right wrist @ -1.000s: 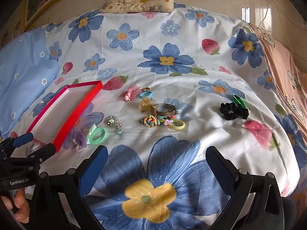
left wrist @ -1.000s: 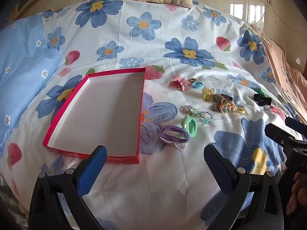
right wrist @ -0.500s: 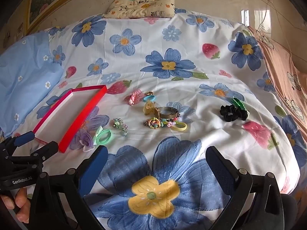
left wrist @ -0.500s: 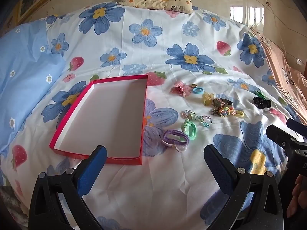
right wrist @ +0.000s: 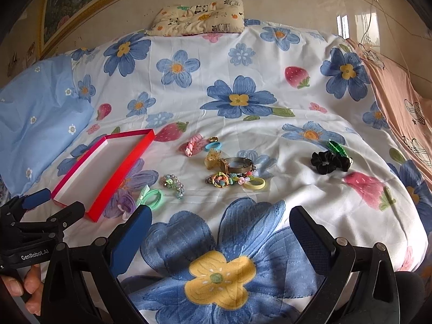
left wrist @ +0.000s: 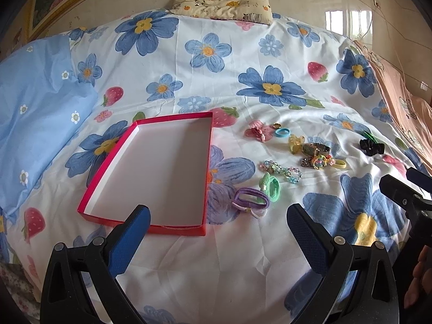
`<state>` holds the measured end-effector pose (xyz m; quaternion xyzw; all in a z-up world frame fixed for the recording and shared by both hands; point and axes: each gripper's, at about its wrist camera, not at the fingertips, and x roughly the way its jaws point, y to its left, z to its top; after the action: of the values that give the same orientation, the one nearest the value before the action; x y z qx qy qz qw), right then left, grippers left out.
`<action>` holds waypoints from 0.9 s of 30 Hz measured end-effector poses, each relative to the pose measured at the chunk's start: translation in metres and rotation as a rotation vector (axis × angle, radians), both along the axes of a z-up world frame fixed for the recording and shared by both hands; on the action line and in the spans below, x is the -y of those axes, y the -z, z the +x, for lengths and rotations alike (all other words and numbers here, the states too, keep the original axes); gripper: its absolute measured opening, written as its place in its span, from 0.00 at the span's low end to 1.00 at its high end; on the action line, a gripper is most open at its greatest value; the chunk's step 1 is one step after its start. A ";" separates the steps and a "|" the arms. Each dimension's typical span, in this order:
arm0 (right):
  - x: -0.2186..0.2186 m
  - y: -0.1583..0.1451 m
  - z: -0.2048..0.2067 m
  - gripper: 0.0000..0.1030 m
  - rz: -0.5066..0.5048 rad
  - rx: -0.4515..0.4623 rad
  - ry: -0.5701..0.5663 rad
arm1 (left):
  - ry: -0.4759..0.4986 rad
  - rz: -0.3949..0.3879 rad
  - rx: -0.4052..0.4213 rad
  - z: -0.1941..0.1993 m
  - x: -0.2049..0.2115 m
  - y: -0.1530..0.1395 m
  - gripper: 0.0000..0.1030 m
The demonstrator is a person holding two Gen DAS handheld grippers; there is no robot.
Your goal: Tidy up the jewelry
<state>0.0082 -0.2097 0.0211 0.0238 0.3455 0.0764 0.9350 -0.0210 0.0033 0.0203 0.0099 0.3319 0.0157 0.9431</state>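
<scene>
A shallow red box (left wrist: 208, 162) with a white inside lies empty on the floral bedsheet; it also shows in the right wrist view (right wrist: 124, 167). Right of it lie scattered pieces: a purple hair tie (left wrist: 251, 201), a green hair tie (left wrist: 271, 185), a bead bracelet (left wrist: 280, 168), a metal watch (left wrist: 314, 148), a pink clip (left wrist: 257, 132) and a black scrunchie (right wrist: 328, 162). My left gripper (left wrist: 218, 224) is open and empty, just before the box's near edge. My right gripper (right wrist: 220, 225) is open and empty, short of the pieces.
A blue pillow (left wrist: 35, 124) lies at the left and a patterned cushion (left wrist: 224, 4) at the bed's far end. A peach blanket (right wrist: 399, 100) runs along the right side. A colourful charm bracelet (right wrist: 226, 181) and a yellow band (right wrist: 255, 183) lie by the watch.
Both grippers have drawn back and risen slightly; the box and pieces sit farther away in both views. Nothing was taken hold of.
</scene>
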 end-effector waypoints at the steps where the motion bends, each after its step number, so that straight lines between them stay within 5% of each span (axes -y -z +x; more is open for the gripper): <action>1: 0.000 0.000 0.000 0.99 0.001 0.000 0.000 | 0.001 0.000 0.000 0.001 -0.001 0.000 0.99; 27: -0.007 -0.001 -0.001 0.99 -0.003 -0.003 -0.021 | -0.006 -0.011 0.003 -0.004 0.003 0.003 0.99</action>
<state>0.0069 -0.2030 0.0218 0.0191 0.3472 0.0855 0.9337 -0.0247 0.0006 0.0173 0.0039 0.3308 0.0168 0.9436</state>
